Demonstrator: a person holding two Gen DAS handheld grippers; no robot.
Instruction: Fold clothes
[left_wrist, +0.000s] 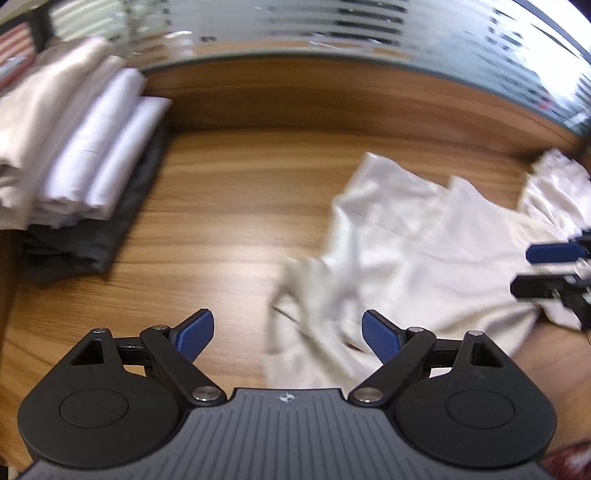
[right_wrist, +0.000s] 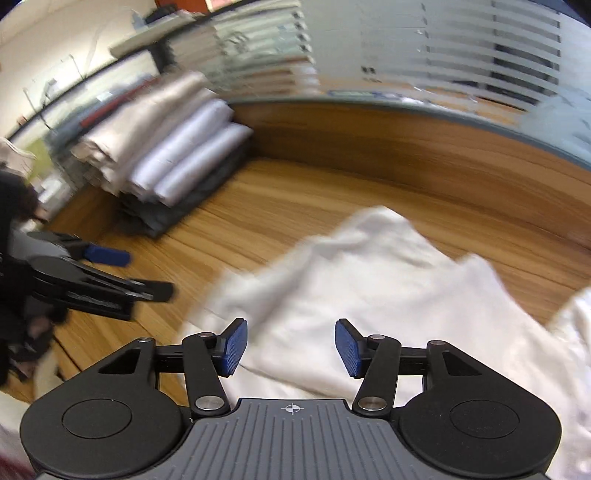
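A crumpled cream garment (left_wrist: 417, 258) lies on the wooden table (left_wrist: 229, 206), to the right in the left wrist view. My left gripper (left_wrist: 288, 332) is open, hovering above the table at the garment's left edge, with nothing between its blue pads. In the right wrist view the same garment (right_wrist: 369, 288) spreads under and ahead of my right gripper (right_wrist: 291, 345), which is open and holds nothing. The right gripper (left_wrist: 546, 269) shows at the right edge of the left wrist view, over the garment. The left gripper (right_wrist: 144, 271) appears at the left of the right wrist view, above bare wood.
A stack of folded clothes (left_wrist: 74, 158), cream and white on top of dark grey, sits at the table's far left (right_wrist: 177, 162). A raised wooden ledge (left_wrist: 332, 92) runs along the back, with frosted striped glass behind it. Both views are motion-blurred.
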